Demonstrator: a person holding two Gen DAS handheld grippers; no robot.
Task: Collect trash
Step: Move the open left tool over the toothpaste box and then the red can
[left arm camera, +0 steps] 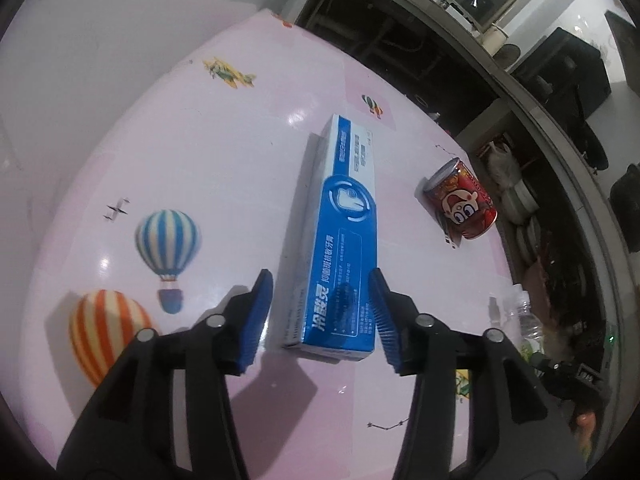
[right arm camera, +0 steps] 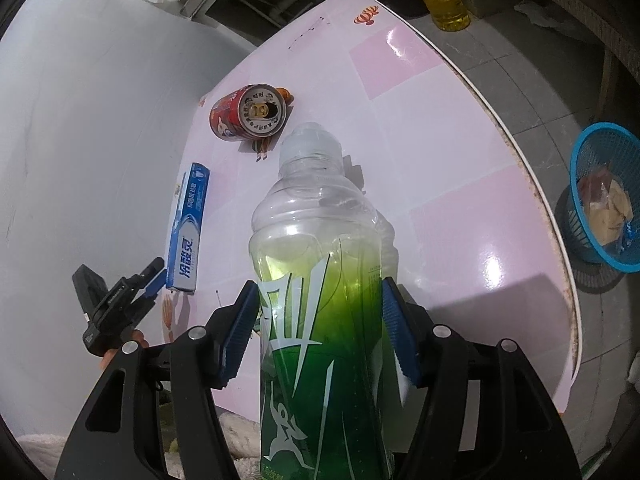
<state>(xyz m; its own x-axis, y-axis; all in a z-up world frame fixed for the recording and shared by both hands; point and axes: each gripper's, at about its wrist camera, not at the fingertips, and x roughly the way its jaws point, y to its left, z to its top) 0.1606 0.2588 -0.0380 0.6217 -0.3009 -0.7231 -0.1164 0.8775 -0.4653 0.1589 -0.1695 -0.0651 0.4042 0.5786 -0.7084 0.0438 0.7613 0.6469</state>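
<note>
A blue toothpaste box [left arm camera: 340, 236] lies on the pink table [left arm camera: 208, 152]. Its near end sits between the pads of my left gripper [left arm camera: 320, 308], which is open: there is a gap at the left pad, and the right pad is at the box's edge. The right wrist view shows that left gripper [right arm camera: 154, 276] at the near end of the box [right arm camera: 188, 236]. My right gripper [right arm camera: 320, 292] is shut on a green drink bottle [right arm camera: 320, 320], both pads against its sides. A red can [left arm camera: 460, 204] lies on its side further along the table [right arm camera: 440, 128], its top [right arm camera: 260, 112] facing the right camera.
A blue mesh basket [right arm camera: 576, 208] with wrappers inside stands on the tiled floor past the table's curved right edge. A bottle of yellow oil [right arm camera: 444, 0] stands on the floor beyond the far end. A pale wall runs along the table's left side.
</note>
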